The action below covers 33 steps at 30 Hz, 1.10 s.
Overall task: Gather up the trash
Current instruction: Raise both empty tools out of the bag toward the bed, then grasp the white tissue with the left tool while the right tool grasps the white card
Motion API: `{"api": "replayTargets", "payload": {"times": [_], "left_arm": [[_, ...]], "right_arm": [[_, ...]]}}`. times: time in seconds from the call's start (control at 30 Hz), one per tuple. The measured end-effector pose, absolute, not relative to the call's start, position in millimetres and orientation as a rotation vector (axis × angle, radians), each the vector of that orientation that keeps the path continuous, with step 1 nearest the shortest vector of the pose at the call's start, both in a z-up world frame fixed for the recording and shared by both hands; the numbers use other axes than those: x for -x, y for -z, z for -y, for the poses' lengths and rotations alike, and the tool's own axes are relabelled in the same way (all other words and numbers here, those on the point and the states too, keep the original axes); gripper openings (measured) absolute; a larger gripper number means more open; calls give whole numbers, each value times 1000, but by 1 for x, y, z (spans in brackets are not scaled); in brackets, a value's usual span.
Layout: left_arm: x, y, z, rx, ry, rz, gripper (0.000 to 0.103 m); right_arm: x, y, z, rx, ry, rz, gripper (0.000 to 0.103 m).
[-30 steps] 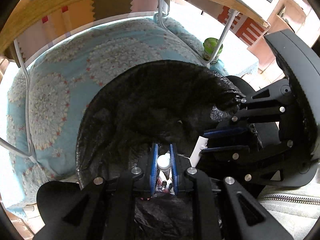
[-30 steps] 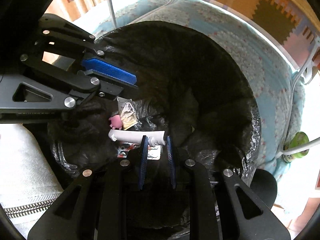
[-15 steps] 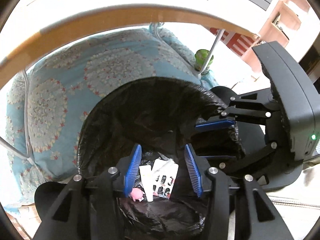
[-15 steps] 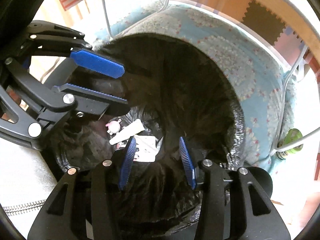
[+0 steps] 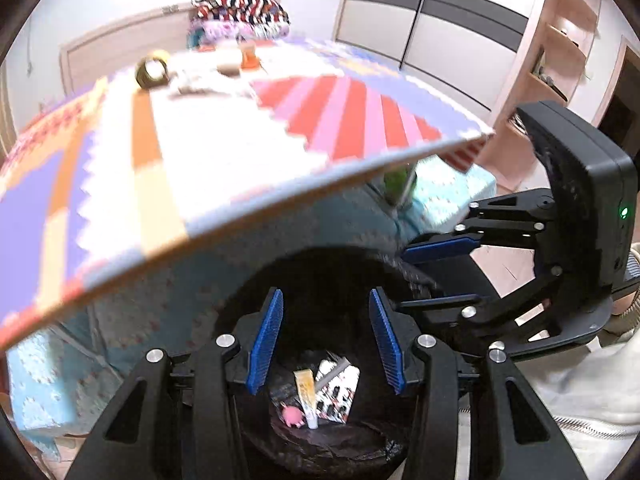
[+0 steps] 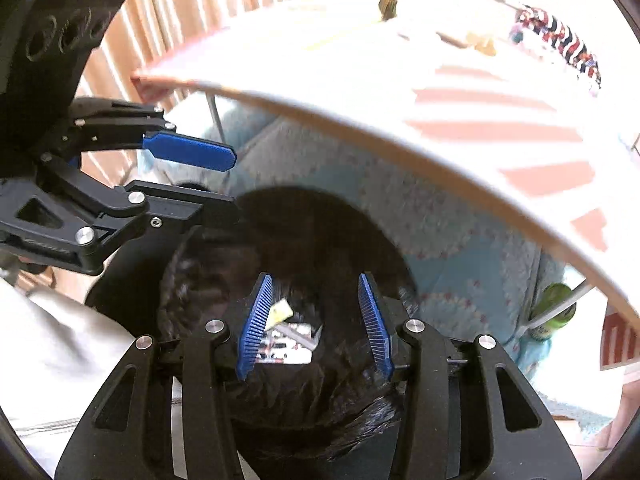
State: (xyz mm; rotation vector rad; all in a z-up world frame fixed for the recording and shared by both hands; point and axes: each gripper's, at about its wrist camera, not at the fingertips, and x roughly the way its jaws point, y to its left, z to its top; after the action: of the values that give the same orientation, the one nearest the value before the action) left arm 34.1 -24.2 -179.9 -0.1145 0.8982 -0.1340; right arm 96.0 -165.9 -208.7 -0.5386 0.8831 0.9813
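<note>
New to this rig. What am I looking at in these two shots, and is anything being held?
No robot arm here: a person holds a two-finger gripper in each hand, each with a fisheye camera looking along its blue pads.

The left wrist view shows the left gripper at the bottom and the right one beside it. The right wrist view shows the right gripper, with the left gripper at upper left.

Both hover over a bin lined with a black bag. Inside lie a small tube, a printed card and a pink toy.

Both sets of jaws are open; nothing is held. Beyond is a patterned table.
</note>
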Motion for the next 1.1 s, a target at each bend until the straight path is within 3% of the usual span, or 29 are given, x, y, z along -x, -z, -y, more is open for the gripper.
{"api": "replayTargets", "payload": {"times": [0.6, 1.1], "left_arm": [[-71, 103, -2, 54, 67, -735, 43], [-130, 91, -41, 64, 10, -710, 43]], "right_arm": [[-144, 127, 172, 459, -892, -671, 45], [-208, 105, 151, 383, -818, -646, 49]]}}
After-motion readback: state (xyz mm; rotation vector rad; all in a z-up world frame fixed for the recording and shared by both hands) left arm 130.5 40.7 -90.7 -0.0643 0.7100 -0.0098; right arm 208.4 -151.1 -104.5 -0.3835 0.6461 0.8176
